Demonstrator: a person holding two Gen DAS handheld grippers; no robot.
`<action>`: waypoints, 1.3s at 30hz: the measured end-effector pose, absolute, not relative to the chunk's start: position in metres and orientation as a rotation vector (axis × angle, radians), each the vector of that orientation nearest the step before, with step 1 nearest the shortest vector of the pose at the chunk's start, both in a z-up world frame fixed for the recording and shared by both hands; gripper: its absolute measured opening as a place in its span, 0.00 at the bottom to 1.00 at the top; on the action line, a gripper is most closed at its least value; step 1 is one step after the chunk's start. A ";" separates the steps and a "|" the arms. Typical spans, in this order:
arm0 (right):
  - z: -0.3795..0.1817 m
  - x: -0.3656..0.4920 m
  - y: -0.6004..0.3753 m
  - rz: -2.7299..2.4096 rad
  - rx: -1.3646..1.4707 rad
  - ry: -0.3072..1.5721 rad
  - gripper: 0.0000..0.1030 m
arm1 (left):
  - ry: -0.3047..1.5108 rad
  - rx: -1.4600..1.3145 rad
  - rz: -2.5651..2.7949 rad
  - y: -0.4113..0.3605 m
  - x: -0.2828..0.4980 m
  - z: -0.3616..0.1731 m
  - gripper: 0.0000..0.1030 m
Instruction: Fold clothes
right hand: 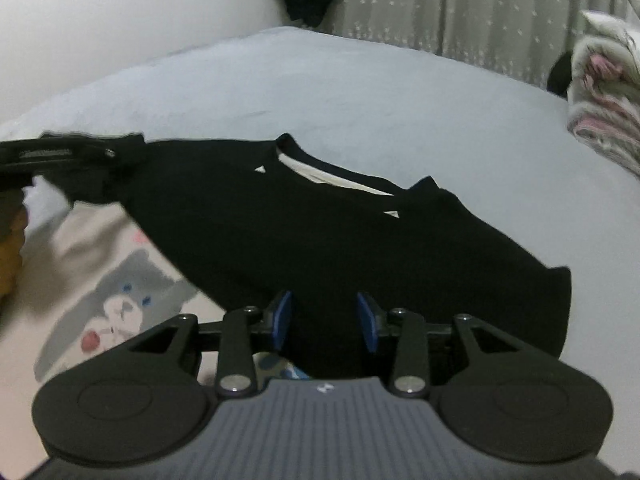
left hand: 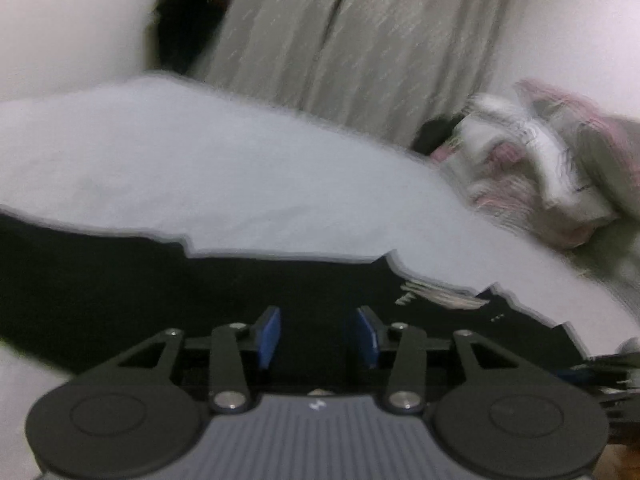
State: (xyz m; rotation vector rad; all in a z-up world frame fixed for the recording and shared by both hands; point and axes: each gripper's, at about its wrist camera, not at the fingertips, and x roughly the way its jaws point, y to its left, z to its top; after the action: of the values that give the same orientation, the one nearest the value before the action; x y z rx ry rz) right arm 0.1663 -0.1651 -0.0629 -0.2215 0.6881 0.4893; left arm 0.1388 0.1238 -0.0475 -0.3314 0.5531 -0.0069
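L wrist view: left gripper (left hand: 318,334) w/ jaws apart, nothing pinched – black shirt (left hand: 240,292) under it, near edge of pale bed sheet (left hand: 200,160). R wrist view: right gripper (right hand: 326,320) open too, over shirt's near hem; crumpled laundry (right hand: 604,92) far right.

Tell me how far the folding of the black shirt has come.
Done: the black shirt lies spread on the bed, collar away from the camera; no fold shows yet. In hand: the right tool is at its near hem, with the left tool over the same dark cloth. Neither visibly pinches it. Left: all folds, and the pile at right.
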 end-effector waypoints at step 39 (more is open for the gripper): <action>-0.060 0.169 -0.156 0.442 -0.200 0.647 0.69 | 0.329 -0.591 0.767 0.215 0.103 -0.048 0.66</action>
State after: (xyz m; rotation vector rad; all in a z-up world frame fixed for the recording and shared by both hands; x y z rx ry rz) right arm 0.1686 -0.1556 -0.0604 -0.1998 0.6470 0.4417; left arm 0.1032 0.2151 -0.0477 -0.5908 0.3288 0.7666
